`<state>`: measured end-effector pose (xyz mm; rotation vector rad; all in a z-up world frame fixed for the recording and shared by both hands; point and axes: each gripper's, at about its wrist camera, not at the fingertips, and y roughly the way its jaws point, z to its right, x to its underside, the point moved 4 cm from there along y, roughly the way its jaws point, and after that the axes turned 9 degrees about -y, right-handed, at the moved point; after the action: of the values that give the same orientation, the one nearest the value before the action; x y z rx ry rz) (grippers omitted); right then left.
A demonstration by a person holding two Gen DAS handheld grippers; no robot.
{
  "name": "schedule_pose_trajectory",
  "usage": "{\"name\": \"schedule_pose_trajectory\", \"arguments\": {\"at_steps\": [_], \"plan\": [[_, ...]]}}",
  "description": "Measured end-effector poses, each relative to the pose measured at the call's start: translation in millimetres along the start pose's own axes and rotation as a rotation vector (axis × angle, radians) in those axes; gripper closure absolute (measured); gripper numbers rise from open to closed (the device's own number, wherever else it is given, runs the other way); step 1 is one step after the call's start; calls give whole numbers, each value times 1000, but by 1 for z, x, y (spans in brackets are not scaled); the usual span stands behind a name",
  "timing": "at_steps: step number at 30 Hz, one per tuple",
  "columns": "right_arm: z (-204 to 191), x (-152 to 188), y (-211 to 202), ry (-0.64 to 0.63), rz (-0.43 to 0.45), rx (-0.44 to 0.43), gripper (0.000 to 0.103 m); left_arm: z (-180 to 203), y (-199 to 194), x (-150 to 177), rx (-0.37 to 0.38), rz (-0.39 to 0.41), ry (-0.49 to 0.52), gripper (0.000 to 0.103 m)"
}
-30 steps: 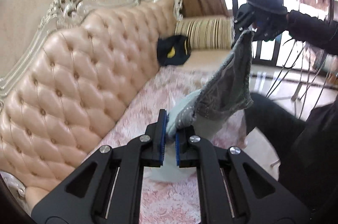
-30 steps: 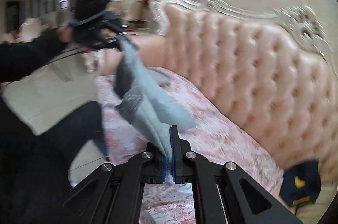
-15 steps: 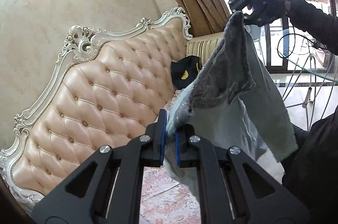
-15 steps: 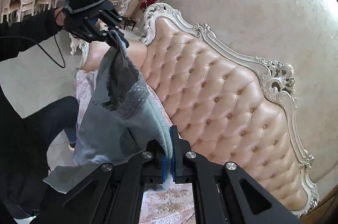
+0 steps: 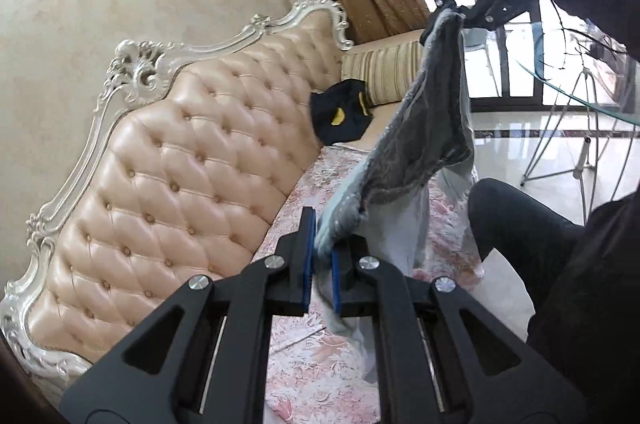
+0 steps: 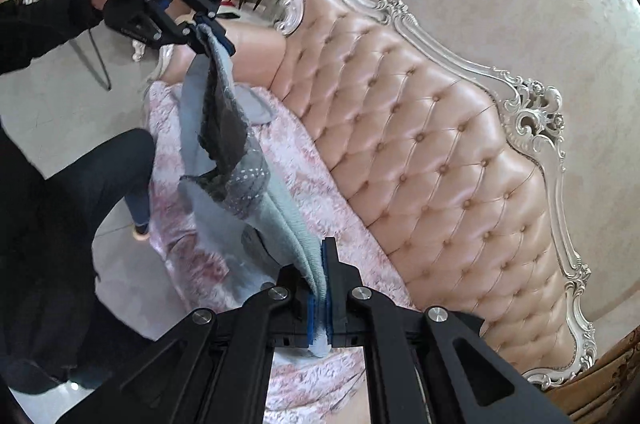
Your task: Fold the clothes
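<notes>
A grey and pale blue knitted garment (image 5: 424, 139) hangs stretched in the air between my two grippers, over the sofa seat. My left gripper (image 5: 322, 256) is shut on one edge of it, low and near the camera. My right gripper (image 5: 460, 13) holds the other end high at the top right of the left wrist view. In the right wrist view the garment (image 6: 240, 167) runs from my right gripper (image 6: 320, 288), shut on its ribbed hem, up to the left gripper (image 6: 210, 31). Its lower part droops toward the seat.
A tufted pink sofa (image 5: 192, 163) with a carved white frame has a pink floral cover (image 6: 320, 207) on its seat. A dark folded garment with a yellow mark (image 5: 340, 111) lies at the far end. A person's dark trouser legs (image 5: 532, 244) stand beside the sofa.
Both grippers have come down a little with the garment still held between them. It hangs lower and closer to the sofa seat than half a second ago.
</notes>
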<state>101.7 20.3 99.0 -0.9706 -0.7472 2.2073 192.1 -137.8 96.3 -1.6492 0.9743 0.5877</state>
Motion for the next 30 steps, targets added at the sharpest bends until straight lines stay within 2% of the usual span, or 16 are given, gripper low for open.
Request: {"name": "schedule_pose_trajectory", "arguments": {"at_steps": [5, 9, 12, 19, 25, 30], "plan": [[19, 6, -3, 6, -27, 27, 100, -5, 20, -17, -2, -10, 17, 94], [41, 24, 23, 41, -65, 20, 100, -20, 81, -16, 14, -67, -8, 94], [57, 47, 61, 83, -94, -10, 100, -32, 132, -15, 26, -115, -27, 94], [109, 119, 192, 156, -240, -71, 100, -75, 292, -11, 33, -284, -93, 94], [180, 187, 331, 313, -313, -103, 100, -140, 451, 12, 30, -397, -314, 95], [200, 239, 438, 449, -374, -160, 100, -161, 552, 60, 43, -480, -481, 95]]}}
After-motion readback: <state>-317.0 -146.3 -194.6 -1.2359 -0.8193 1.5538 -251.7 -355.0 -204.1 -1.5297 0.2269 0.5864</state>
